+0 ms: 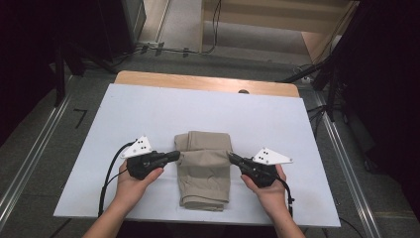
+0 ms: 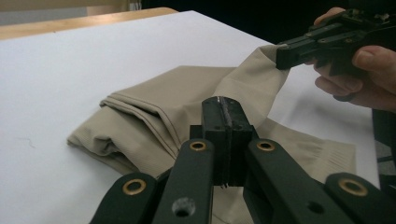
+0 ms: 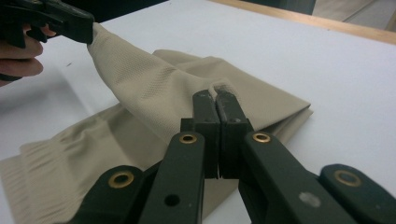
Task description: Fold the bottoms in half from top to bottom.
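Note:
A folded beige garment (image 1: 205, 168) lies in the middle of the white table (image 1: 148, 114), long side running toward the person. My left gripper (image 1: 177, 155) is shut on its left edge, and my right gripper (image 1: 231, 156) is shut on its right edge. In the left gripper view my own jaws (image 2: 225, 105) pinch the cloth (image 2: 154, 116), and the other gripper (image 2: 289, 55) holds a lifted corner. In the right gripper view my jaws (image 3: 215, 100) clamp a fold of the garment (image 3: 154, 84), with the other gripper (image 3: 81, 25) pulling fabric up at the far left.
The white table top sits on a wooden board whose edge (image 1: 208, 82) shows at the back. Metal rails (image 1: 29, 158) run along the floor on both sides, and cables (image 1: 213, 25) lie beyond the table.

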